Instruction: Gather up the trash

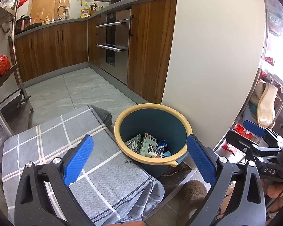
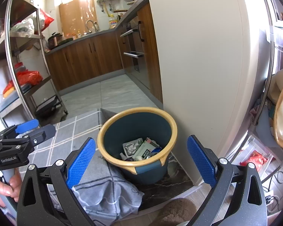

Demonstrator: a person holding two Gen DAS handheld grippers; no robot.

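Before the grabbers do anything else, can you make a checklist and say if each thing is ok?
1. Left gripper open and holding nothing: ok.
2. Right gripper open and holding nothing: ok.
3. Bin standing upright on the floor beside the white wall: ok.
4. Room left in the bin: ok, the wrappers only cover the bottom.
5. More trash to pick up nearby: cannot tell, none shows on the grey mat.
6. Mat lying flat: not ok, its near edge is bunched up by the bin.
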